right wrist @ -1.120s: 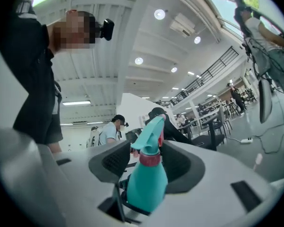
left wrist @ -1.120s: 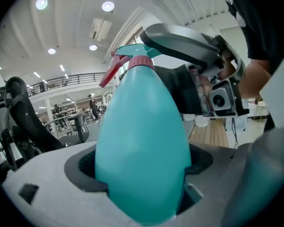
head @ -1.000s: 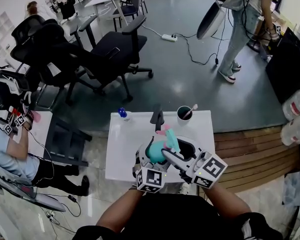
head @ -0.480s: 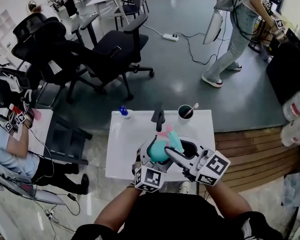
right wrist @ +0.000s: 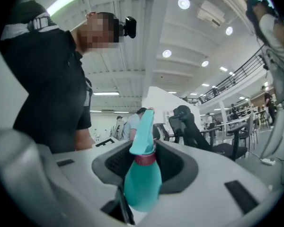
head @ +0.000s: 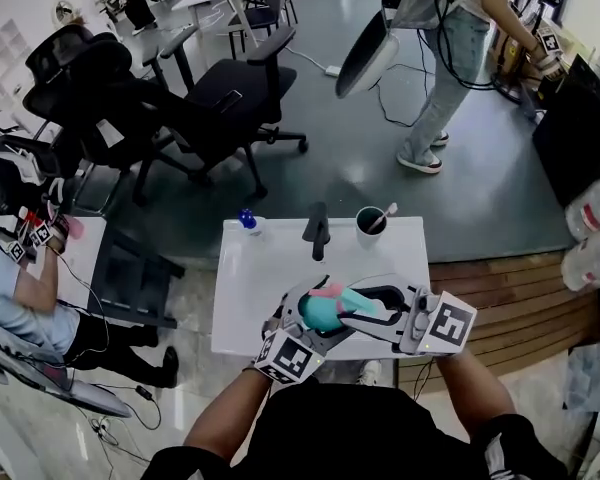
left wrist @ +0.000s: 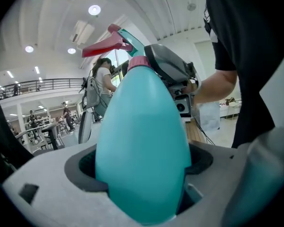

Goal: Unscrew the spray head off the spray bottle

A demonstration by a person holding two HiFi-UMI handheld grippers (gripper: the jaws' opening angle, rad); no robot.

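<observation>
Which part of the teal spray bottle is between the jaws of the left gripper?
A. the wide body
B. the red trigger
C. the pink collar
A: the left gripper is closed on the spray bottle at its wide teal body; collar and trigger lie well beyond the jaws.

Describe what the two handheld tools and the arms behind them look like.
The left tool and right tool share pale grey, rounded shells with dark pads inside. Each carries a white cube printed with black square markers. No cables show. The person wears a black short-sleeved top.
</observation>
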